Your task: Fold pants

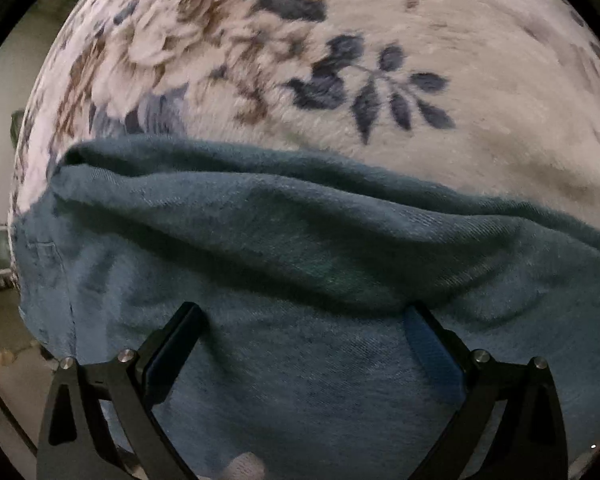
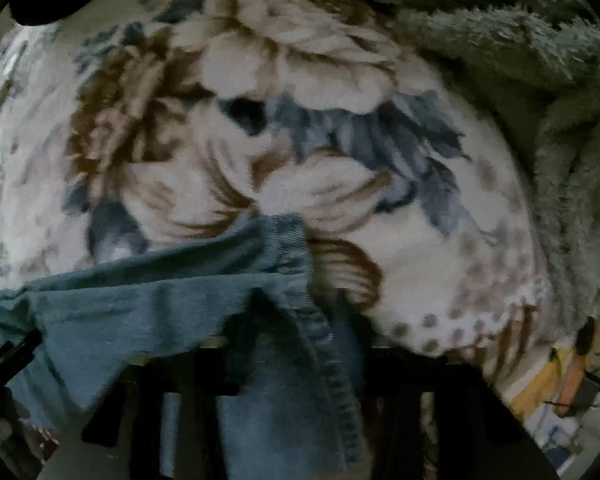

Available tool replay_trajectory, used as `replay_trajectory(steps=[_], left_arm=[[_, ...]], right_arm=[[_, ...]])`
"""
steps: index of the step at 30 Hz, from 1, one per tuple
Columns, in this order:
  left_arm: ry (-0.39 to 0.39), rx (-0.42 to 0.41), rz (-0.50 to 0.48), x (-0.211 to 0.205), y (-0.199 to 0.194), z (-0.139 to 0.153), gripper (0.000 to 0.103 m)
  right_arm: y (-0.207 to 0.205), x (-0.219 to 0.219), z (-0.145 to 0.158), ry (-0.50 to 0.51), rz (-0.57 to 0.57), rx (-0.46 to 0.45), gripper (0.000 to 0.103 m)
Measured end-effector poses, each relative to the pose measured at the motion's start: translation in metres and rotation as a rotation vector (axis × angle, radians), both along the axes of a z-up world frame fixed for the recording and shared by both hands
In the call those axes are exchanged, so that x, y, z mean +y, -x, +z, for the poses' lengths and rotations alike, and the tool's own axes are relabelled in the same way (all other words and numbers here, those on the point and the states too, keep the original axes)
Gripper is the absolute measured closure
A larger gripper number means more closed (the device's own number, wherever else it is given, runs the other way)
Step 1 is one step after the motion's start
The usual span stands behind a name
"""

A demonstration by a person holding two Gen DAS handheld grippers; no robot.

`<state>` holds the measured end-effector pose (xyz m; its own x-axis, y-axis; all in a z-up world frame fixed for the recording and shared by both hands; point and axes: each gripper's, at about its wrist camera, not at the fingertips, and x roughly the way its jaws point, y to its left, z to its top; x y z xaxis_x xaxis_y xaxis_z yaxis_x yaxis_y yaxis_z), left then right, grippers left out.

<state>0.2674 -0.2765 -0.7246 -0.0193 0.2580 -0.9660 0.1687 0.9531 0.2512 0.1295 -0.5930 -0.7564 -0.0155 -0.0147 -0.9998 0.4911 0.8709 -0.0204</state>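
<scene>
1. Work surface: a plush floral blanket (image 1: 480, 92) with brown roses and blue-grey leaves on a pale ground covers the surface in both views. The same blanket (image 2: 440, 256) fills the upper part of the right wrist view.

2. Task item: the pants (image 1: 300, 240) are blue denim and lie on the blanket. In the left wrist view they span the frame from left to right, with a raised fold ridge running across the middle and a flatter layer below it.

3. Left gripper (image 1: 306, 312): the jaws stand wide apart, released, with nothing between them. Both fingers sit over the flat denim layer just short of the fold ridge. The blue pad of the right-hand finger (image 1: 432, 352) is visible; its tip reaches the shadowed base of the ridge.

4. Right gripper (image 2: 296, 304): the fingers are largely covered by cloth and appear only as dark shapes. A corner of the pants (image 2: 204, 292) is drawn up at the fingertips, and a seamed edge hangs down from that point towards the camera. The jaws appear clenched on this denim, although the contact itself is hidden.

5. From the pinched corner, the denim stretches to the left edge of the right wrist view.

6. Surroundings: a grey-green fuzzy throw (image 2: 540, 80) lies bunched at the upper right, touching the blanket. Yellow and orange items (image 2: 560, 376) sit at the lower right, beyond the blanket edge; they are too blurred to identify.
</scene>
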Motion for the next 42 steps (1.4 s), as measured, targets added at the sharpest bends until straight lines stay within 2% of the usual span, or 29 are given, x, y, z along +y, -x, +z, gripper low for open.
replay_trajectory(steps=[5,8,11,13,17,19,21,23,25,26,27,30,34,38,42], left_arm=[[0.013,0.024,0.039,0.011,-0.006,-0.004,0.0],[0.053,0.062,0.086,0.019,-0.007,-0.011,0.0],[0.068,0.114,0.1,0.024,-0.015,-0.008,0.0],[0.083,0.052,0.102,0.027,-0.017,0.008,0.0],[0.055,-0.063,0.067,0.026,-0.015,0.039,0.0],[0.046,-0.084,0.055,0.024,-0.016,0.046,0.0],[0.033,-0.095,0.028,0.019,-0.016,0.046,0.0],[0.014,-0.085,-0.007,0.008,-0.013,0.044,0.0],[0.02,-0.092,-0.042,0.0,-0.004,0.044,0.0],[0.023,-0.096,-0.052,-0.01,0.002,0.043,0.0],[0.029,-0.095,-0.071,-0.015,0.008,0.042,0.0],[0.026,-0.072,-0.111,-0.029,0.021,0.033,0.0],[0.04,-0.035,-0.107,-0.033,0.034,0.005,0.0],[0.145,0.002,-0.016,-0.016,0.024,-0.005,0.0],[0.183,0.044,-0.002,-0.008,0.012,-0.012,0.0]], right_arm=[[0.008,0.027,0.022,0.152,0.119,-0.063,0.087],[0.012,0.032,0.034,0.187,0.171,-0.1,0.087],[-0.001,0.034,0.054,0.218,0.21,-0.134,0.087],[-0.01,0.035,0.063,0.242,0.221,-0.15,0.087],[-0.025,0.03,0.071,0.263,0.2,-0.154,0.087],[-0.032,0.025,0.058,0.202,0.184,-0.078,0.087],[-0.036,0.014,0.04,0.089,0.142,-0.002,0.085],[-0.028,-0.005,0.044,0.021,0.039,-0.033,0.082],[-0.011,-0.028,0.06,-0.01,-0.091,-0.087,0.065],[0.003,-0.039,0.068,-0.039,-0.164,-0.122,0.052],[0.015,-0.046,0.073,-0.059,-0.222,-0.145,0.049],[0.065,-0.056,0.072,-0.195,-0.399,-0.172,0.049],[0.111,-0.035,0.037,-0.384,-0.533,-0.177,0.049],[0.132,-0.006,-0.002,-0.48,-0.599,-0.219,0.049],[0.144,0.007,-0.027,-0.517,-0.711,-0.366,0.049]])
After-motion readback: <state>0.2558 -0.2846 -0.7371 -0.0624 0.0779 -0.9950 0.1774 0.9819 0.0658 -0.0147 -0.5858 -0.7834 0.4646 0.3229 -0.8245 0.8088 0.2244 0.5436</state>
